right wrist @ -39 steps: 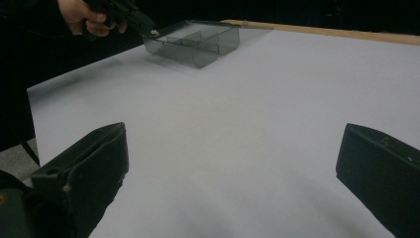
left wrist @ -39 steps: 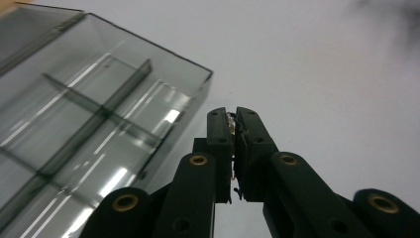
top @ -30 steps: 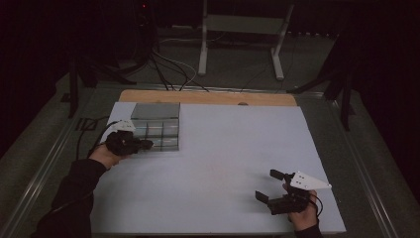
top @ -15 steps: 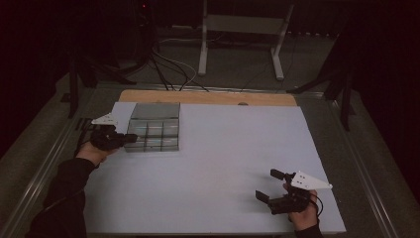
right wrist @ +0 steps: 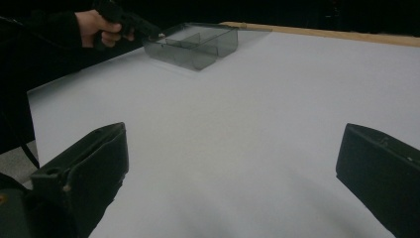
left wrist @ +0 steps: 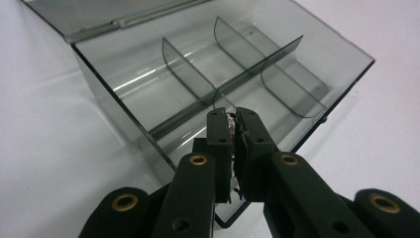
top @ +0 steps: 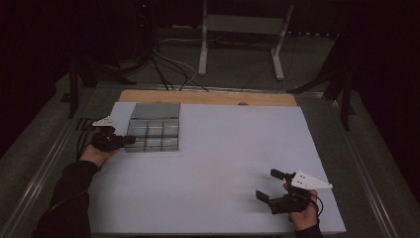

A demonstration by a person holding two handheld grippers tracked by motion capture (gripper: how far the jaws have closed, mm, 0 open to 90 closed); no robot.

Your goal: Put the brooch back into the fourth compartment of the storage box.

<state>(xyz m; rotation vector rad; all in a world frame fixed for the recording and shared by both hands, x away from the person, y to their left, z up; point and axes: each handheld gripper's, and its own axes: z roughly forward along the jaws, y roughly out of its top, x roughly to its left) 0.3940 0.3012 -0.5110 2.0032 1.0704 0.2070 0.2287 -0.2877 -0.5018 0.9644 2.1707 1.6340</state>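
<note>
A smoky clear compartment box (top: 153,135) lies at the table's far left, its lid (top: 155,110) folded open behind it. Curved dividers (left wrist: 218,89) split the box (left wrist: 148,94) into several cells, which look bare. My left gripper (top: 130,140) is level at the box's left wall. In the left gripper view its jaws (left wrist: 233,124) are pressed nearly together over the near wall, with a small shiny bit pinched at the tips. My right gripper (top: 266,184) rests near the front right edge, wide open with nothing between its fingers (right wrist: 94,163). The box (right wrist: 195,44) sits far off.
The white table sheet (top: 233,144) has a wooden strip (top: 208,97) along its far edge. Dark floor, cables and a metal stand (top: 237,34) lie beyond the table. A hand (right wrist: 101,25) holds the left gripper in the right gripper view.
The left hand and gripper drew back to the left, from over the box's left cells to its left wall, then held there. The right gripper has not moved.
</note>
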